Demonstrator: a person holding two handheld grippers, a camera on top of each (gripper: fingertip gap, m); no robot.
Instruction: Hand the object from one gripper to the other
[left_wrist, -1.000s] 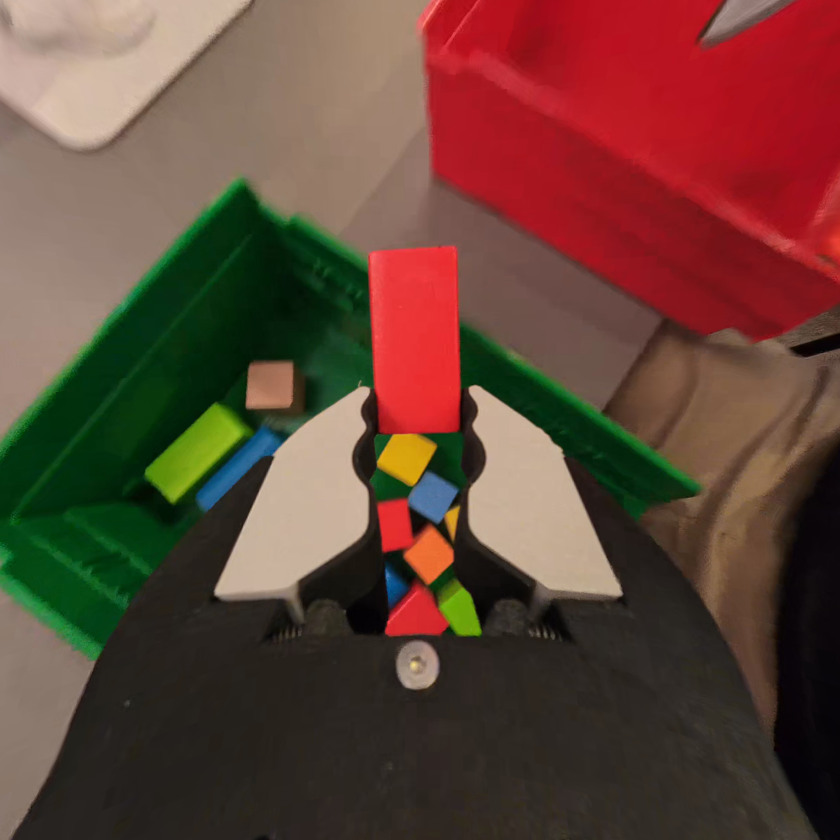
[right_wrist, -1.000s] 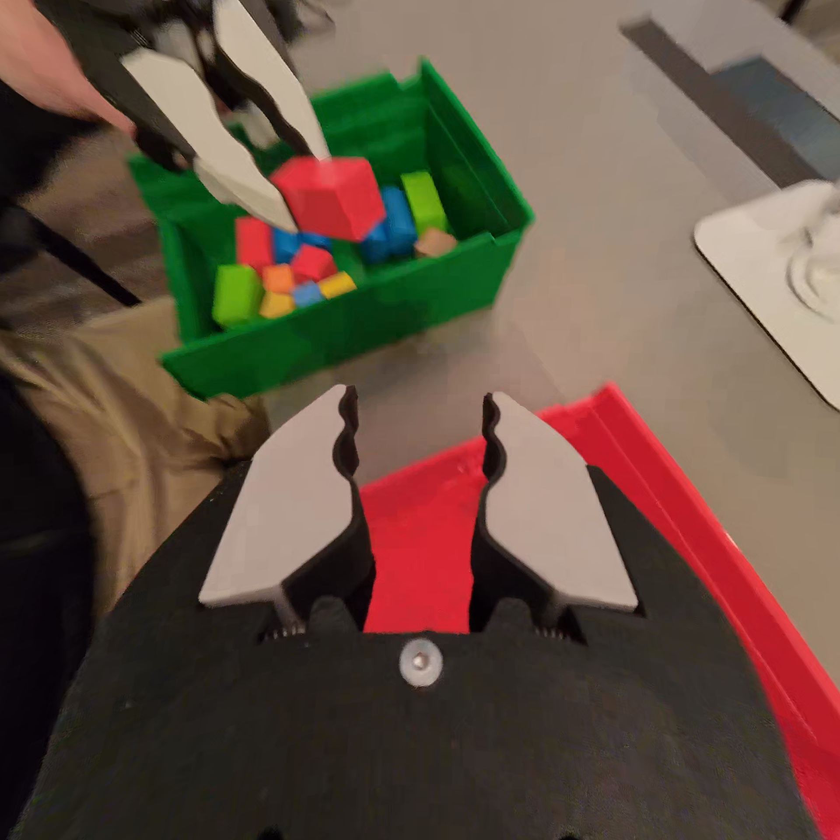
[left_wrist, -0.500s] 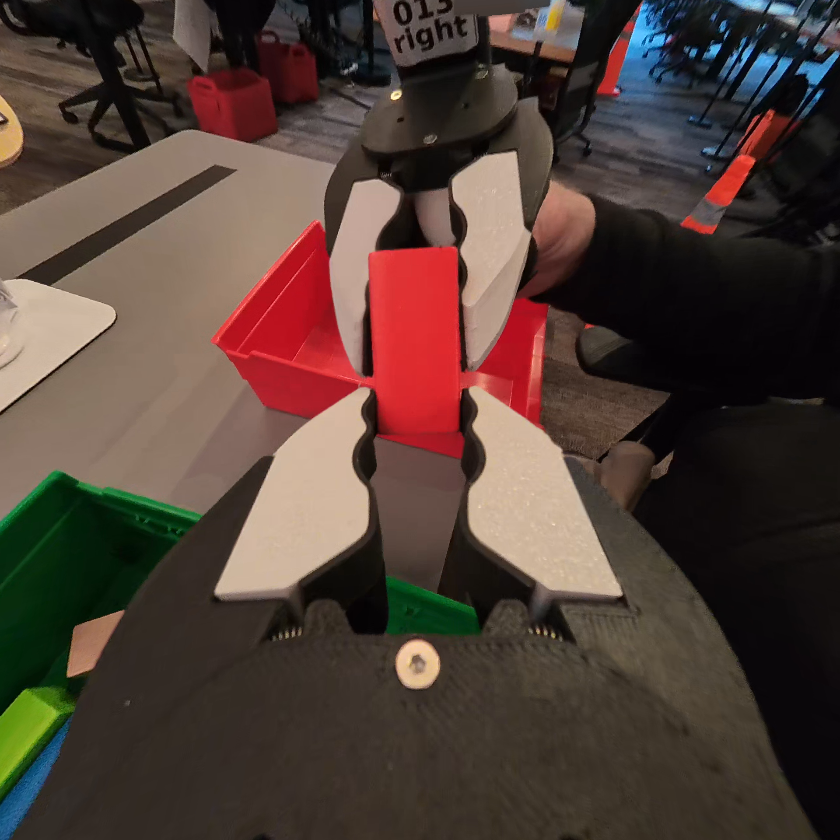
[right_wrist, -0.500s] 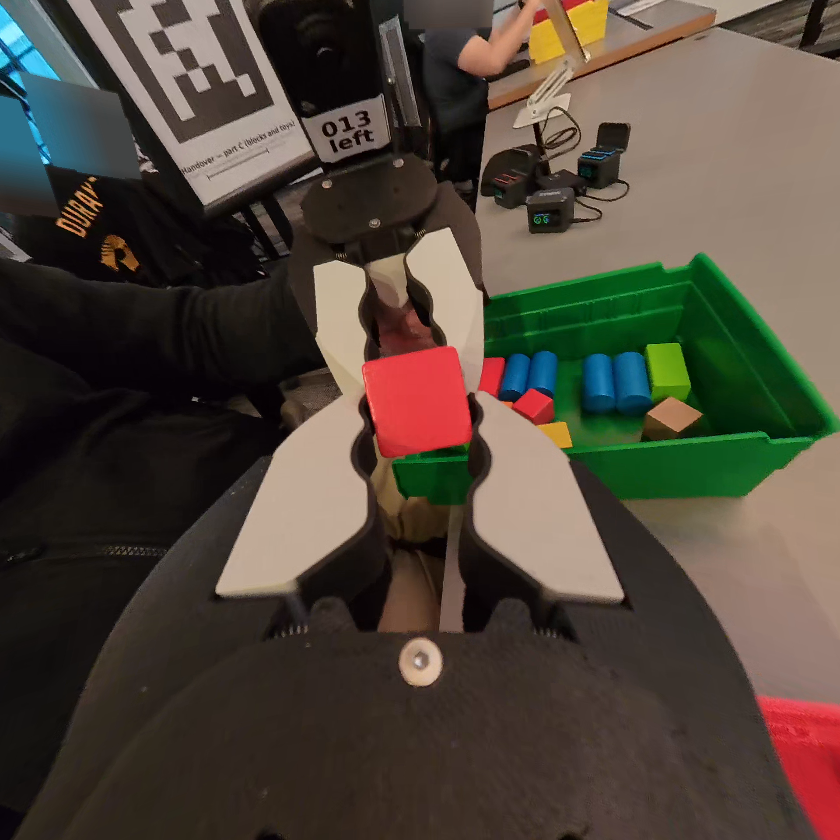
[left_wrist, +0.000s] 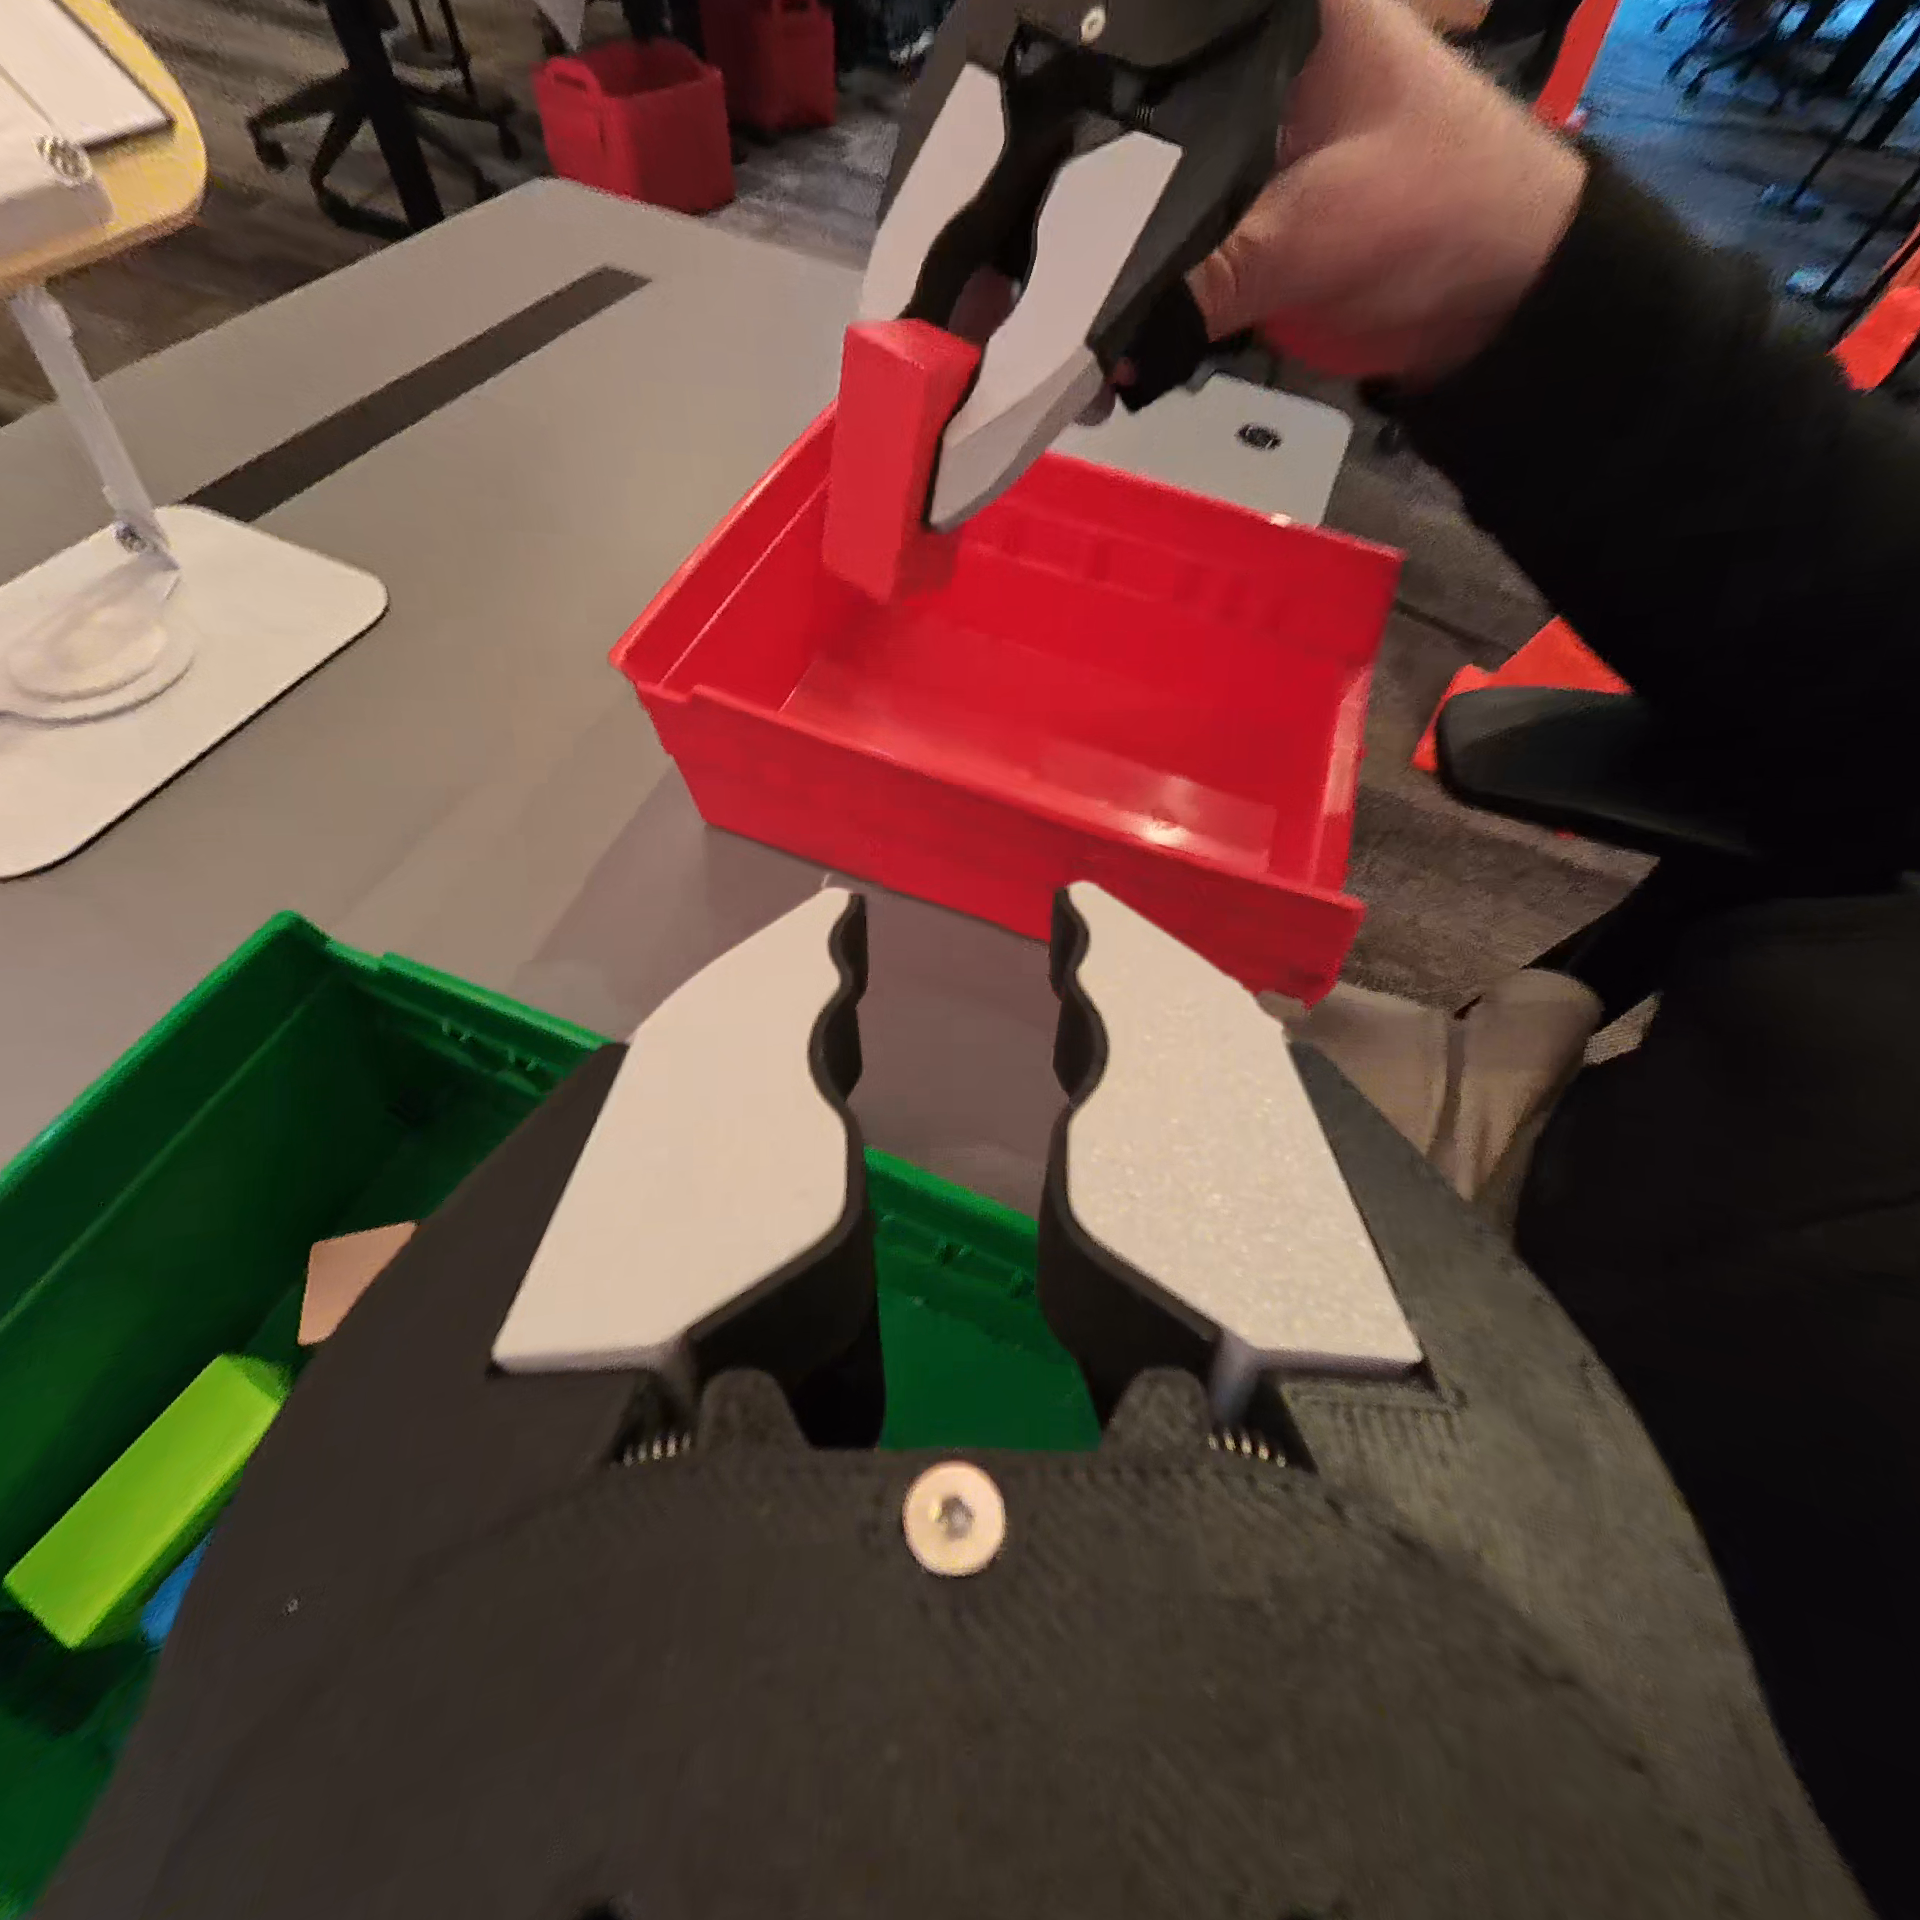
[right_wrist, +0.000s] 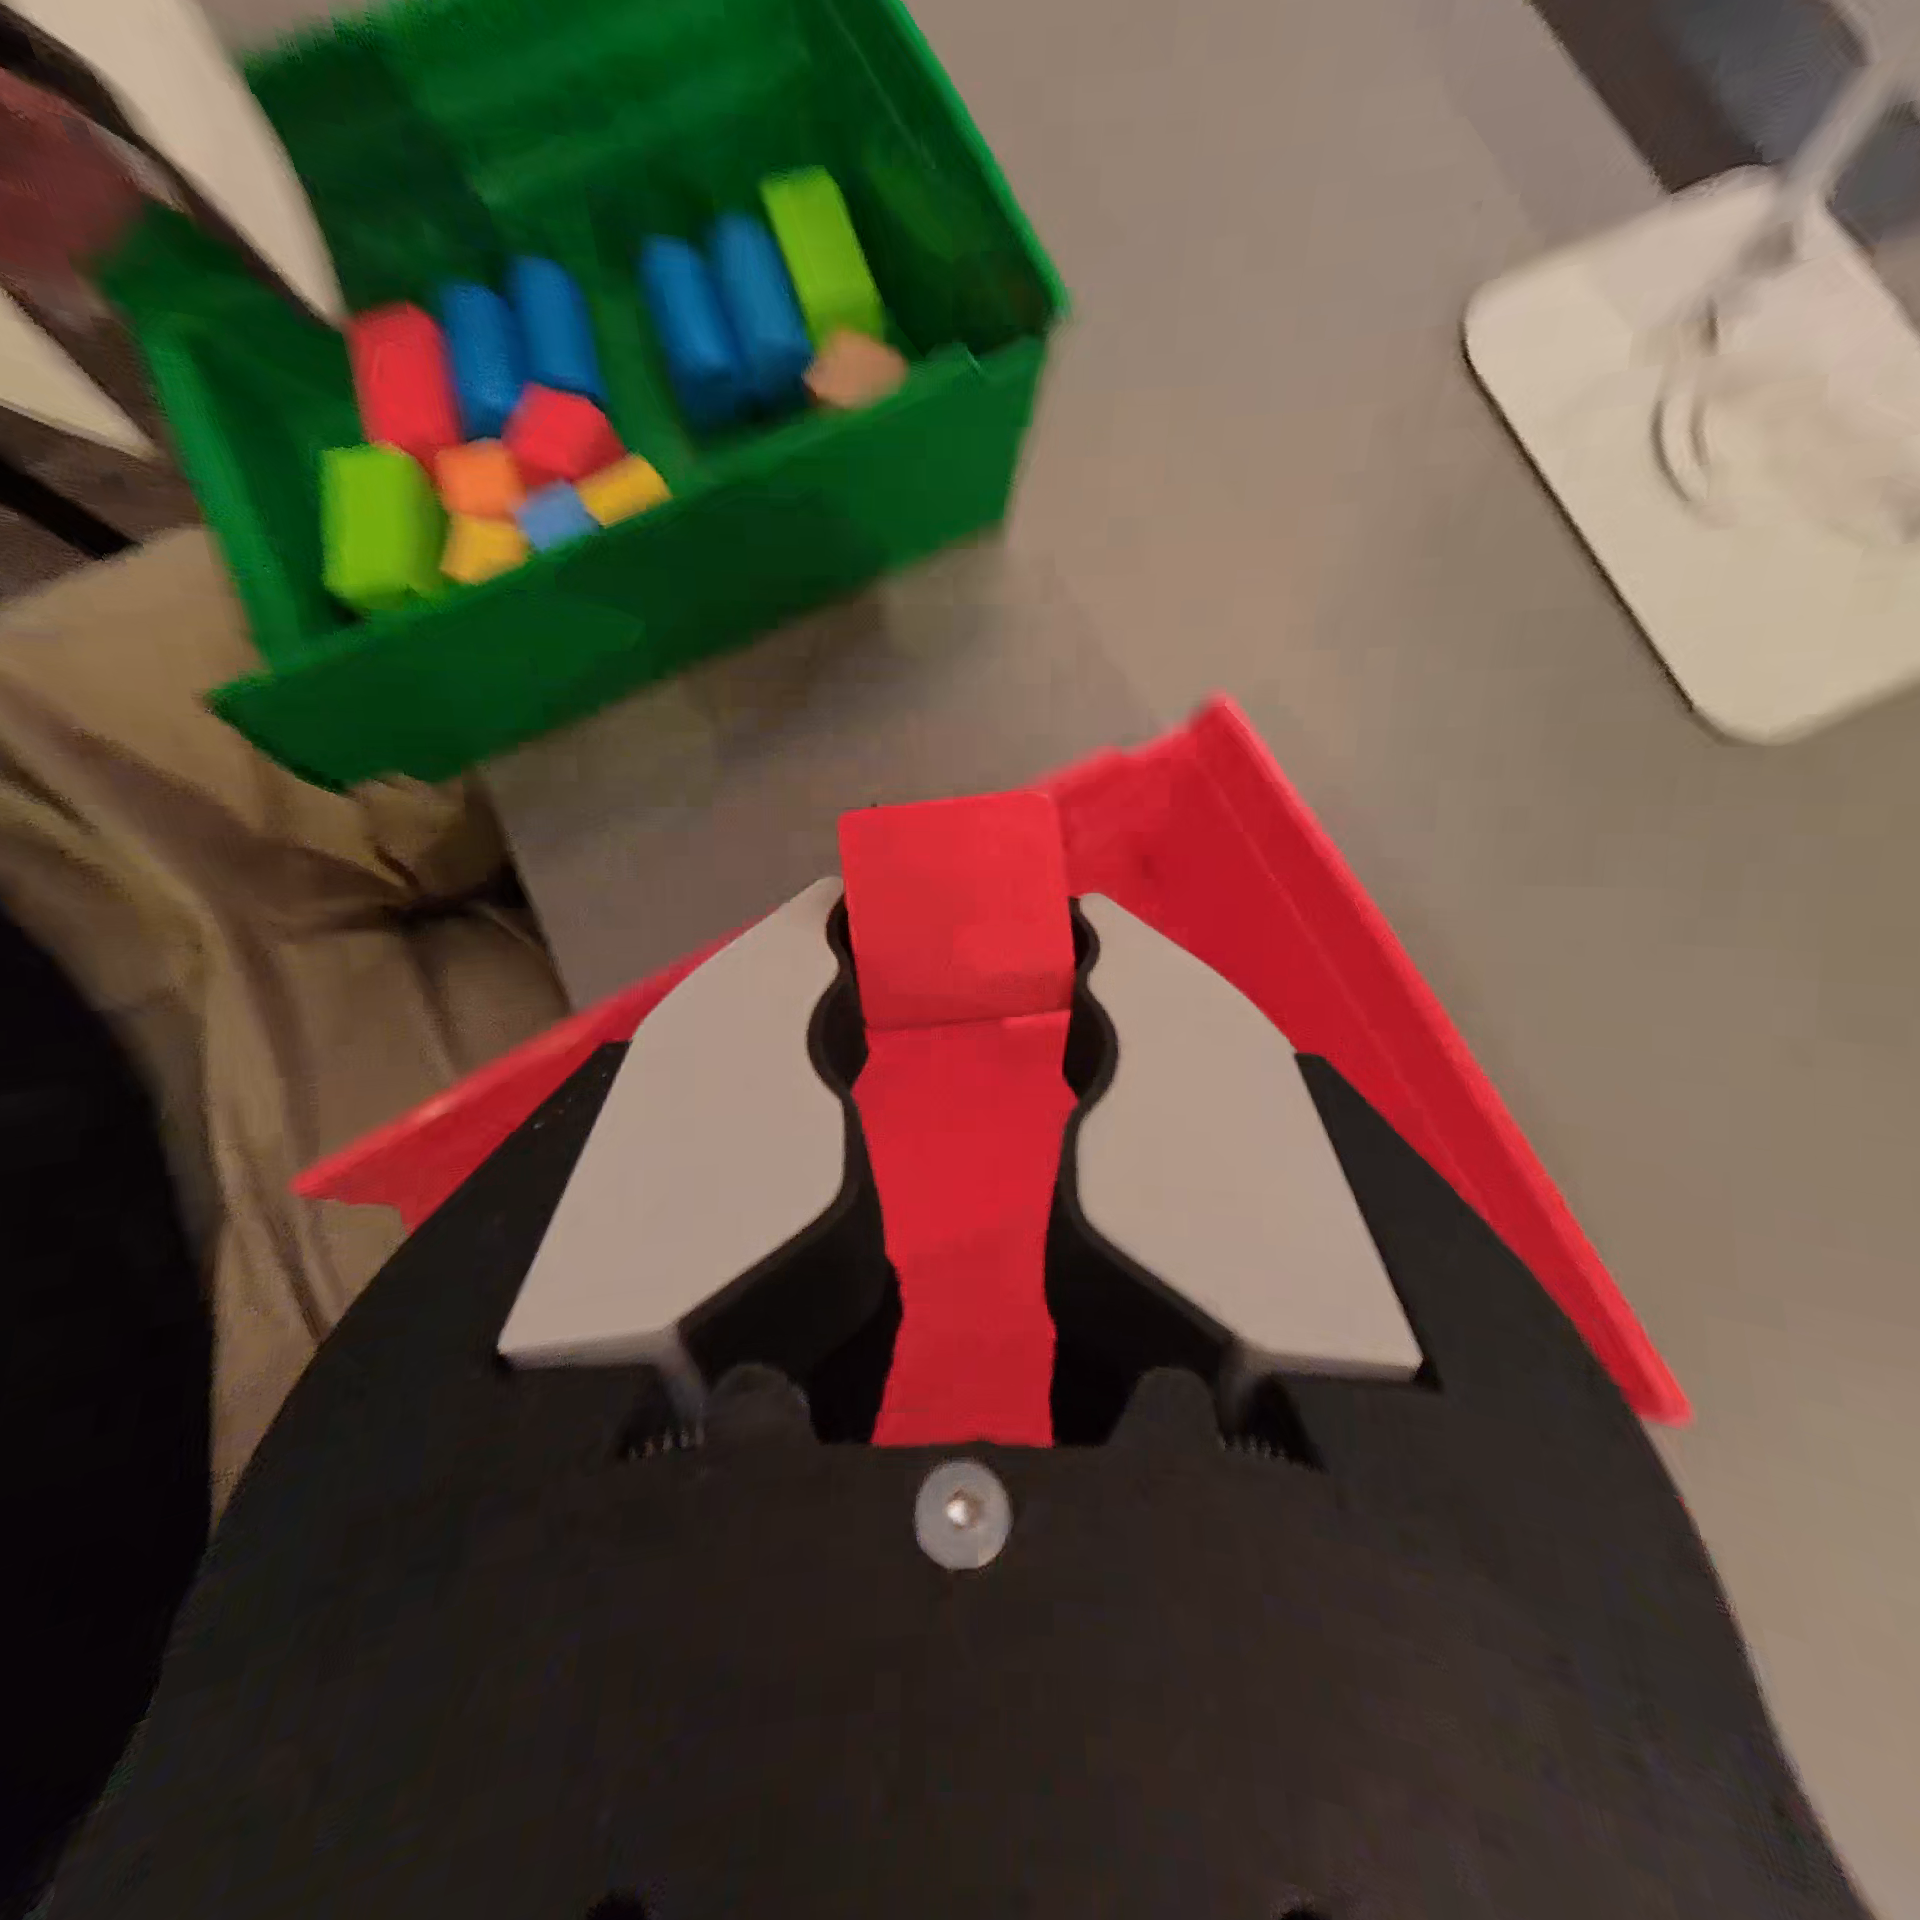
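**Block passed across, drop into red bin pending**

Left wrist view: the left gripper is showing its fingers apart and empty at centre frame; at upper centre the right gripper is gripping the red block above the red bin.

Right wrist view: the fingers are clamping the block at centre, the bin rim just beyond. The handover looks done; next calls for lowering and releasing.

Plain red rectangular wooden block; same red as the open plastic bin under it. Beside that bin: green plastic bin with blue, red, lime, orange, yellow and tan blocks. Gripper fingers matte light grey on black bodies. Tabletop grey with 1 dark stripe.
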